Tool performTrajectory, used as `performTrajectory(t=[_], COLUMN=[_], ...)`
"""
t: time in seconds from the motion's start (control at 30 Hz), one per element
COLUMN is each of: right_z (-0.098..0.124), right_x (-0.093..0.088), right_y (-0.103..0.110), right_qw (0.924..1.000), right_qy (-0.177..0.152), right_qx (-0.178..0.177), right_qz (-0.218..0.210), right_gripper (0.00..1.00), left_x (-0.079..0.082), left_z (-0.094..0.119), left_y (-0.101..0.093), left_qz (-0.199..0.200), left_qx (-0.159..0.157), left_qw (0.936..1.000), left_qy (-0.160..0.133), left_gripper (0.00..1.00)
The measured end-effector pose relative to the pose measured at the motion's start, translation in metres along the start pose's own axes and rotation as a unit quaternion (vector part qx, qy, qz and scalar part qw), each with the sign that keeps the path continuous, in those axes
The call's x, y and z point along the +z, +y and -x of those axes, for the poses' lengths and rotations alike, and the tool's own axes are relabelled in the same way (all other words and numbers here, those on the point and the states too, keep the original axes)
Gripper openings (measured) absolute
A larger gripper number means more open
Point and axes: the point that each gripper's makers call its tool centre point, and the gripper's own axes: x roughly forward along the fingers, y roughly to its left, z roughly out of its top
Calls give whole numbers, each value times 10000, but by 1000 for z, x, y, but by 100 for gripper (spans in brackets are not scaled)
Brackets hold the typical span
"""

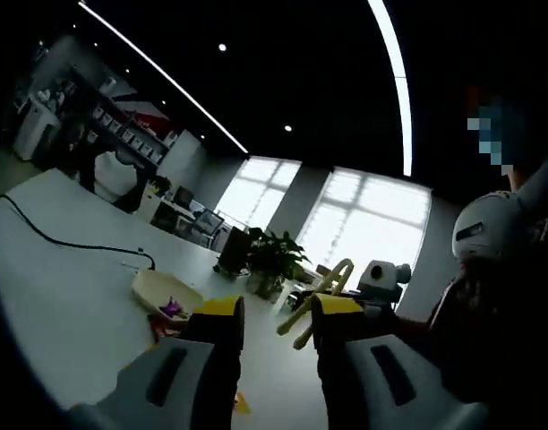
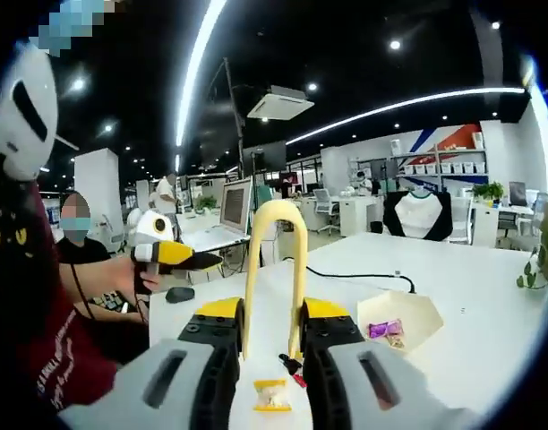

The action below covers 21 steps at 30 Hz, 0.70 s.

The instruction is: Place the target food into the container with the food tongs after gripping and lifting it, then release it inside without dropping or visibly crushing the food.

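Yellow U-shaped food tongs (image 2: 274, 215) stand up between the jaws of my right gripper (image 2: 272, 313), which is shut on their two arms. A yellow-wrapped piece of food (image 2: 272, 394) lies on the white table (image 2: 489, 296) just below those jaws. To the right is a beige container (image 2: 404, 322) with a purple-wrapped food (image 2: 383, 329) inside. My left gripper (image 1: 278, 309) is open and holds nothing. Beyond it I see the same container (image 1: 162, 291) to the left and the tongs (image 1: 321, 296) to the right. The left gripper (image 2: 180, 257) also hovers above the table at left.
A black cable (image 2: 363, 276) runs across the table behind the container. A small red and black item (image 2: 292, 365) lies near the yellow food. A potted plant (image 1: 274, 255) stands at the table's far end. A seated person (image 2: 77, 237), a mouse (image 2: 178, 294) and a monitor (image 2: 235, 204) are at left.
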Motion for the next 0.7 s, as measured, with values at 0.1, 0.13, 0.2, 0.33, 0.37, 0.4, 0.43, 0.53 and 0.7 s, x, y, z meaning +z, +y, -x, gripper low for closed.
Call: performTrajectory(t=[0.1,0.13,0.2,0.33,0.37,0.4,0.43,0.53,0.7], right_z=[-11,-14,-21,-32,-34,-37,-38,-43,-51], right_x=[-17,-21,-29,-38,-40,-44,-47,-57,-85], right_y=[4,6,10,13,12,11,11,8,0], right_qw=[9998,9997,9994,9991,9991,9986,9981,9981,9982], right_qy=[151,164,188,109,117,143,204,250,572], right_qx=[6,17,74,149,140,129,113,100,-40], right_qz=[142,185,290,383,395,495,575,550,160], right_gripper=[21,21,21,21,21,21,21,21,22], left_x=[-8,-14,-30,-36,-36,-36,-35,-39,-39], left_z=[17,23,35,46,45,46,47,53,70], left_y=[22,28,41,49,46,44,44,42,47], left_qz=[-627,-921,-1382,-2195,-2134,-2090,-2081,-1930,-1808], left_qx=[718,968,1439,1810,1791,1781,1794,1807,1969], left_qw=[9948,9890,9708,9420,9445,9459,9460,9482,9474], left_qy=[368,636,1332,1781,1742,1729,1722,1760,1757], left_gripper=[32,32,34,49,49,50,51,58,61])
